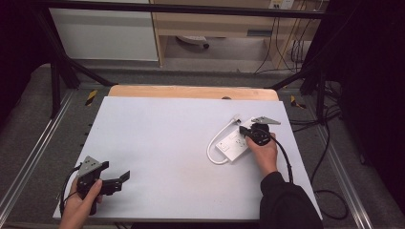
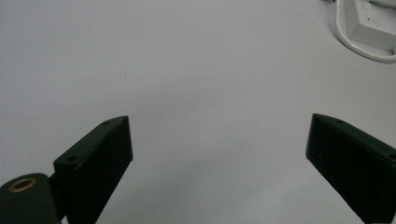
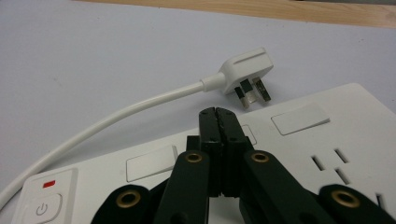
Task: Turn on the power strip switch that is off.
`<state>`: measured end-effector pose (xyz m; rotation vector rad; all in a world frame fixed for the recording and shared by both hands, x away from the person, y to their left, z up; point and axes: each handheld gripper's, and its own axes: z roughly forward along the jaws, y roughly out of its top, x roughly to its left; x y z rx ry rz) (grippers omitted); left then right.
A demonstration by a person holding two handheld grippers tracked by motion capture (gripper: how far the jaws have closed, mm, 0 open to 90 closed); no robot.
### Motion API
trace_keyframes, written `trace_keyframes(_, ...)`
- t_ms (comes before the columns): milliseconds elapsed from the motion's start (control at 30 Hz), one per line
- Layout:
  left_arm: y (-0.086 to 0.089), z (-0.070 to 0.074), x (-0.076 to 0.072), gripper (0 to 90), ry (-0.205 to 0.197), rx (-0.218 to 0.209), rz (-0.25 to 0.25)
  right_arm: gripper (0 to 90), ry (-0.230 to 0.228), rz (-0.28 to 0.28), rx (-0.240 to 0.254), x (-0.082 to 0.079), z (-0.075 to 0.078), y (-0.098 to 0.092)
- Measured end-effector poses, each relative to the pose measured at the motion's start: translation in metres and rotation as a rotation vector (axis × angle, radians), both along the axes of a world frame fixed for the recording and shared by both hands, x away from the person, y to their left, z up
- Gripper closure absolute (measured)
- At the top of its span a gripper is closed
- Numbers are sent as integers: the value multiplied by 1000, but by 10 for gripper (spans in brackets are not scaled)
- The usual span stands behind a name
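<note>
Closed right gripper over power strip

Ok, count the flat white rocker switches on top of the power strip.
2 in the right gripper view: one switch left of the shut right gripper, another switch to its right on the power strip. The jaws may hide more between them.

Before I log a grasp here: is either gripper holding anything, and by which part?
Nothing is held. The right gripper is shut with nothing between its jaws, above the white power strip. The left gripper is open over the bare table.
</note>
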<state>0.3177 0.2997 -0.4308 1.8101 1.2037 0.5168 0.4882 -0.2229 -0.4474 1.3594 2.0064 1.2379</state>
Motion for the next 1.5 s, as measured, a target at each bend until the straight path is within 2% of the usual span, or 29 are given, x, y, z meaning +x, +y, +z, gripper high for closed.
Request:
trace_keyframes(233,1,0,0,72,1,-1,3,900,-5,2,18,-1,-1,3)
trace_keyframes(600,1,0,0,72,0,0,2,900,-7,7,14,-1,-1,2)
trace_keyframes(667,0,0,0,71,0,2,1,900,-7,1,28,-1,-2,2)
trace_keyframes(1500,1,0,0,72,1,3,5,900,-15,8,28,-2,-3,1)
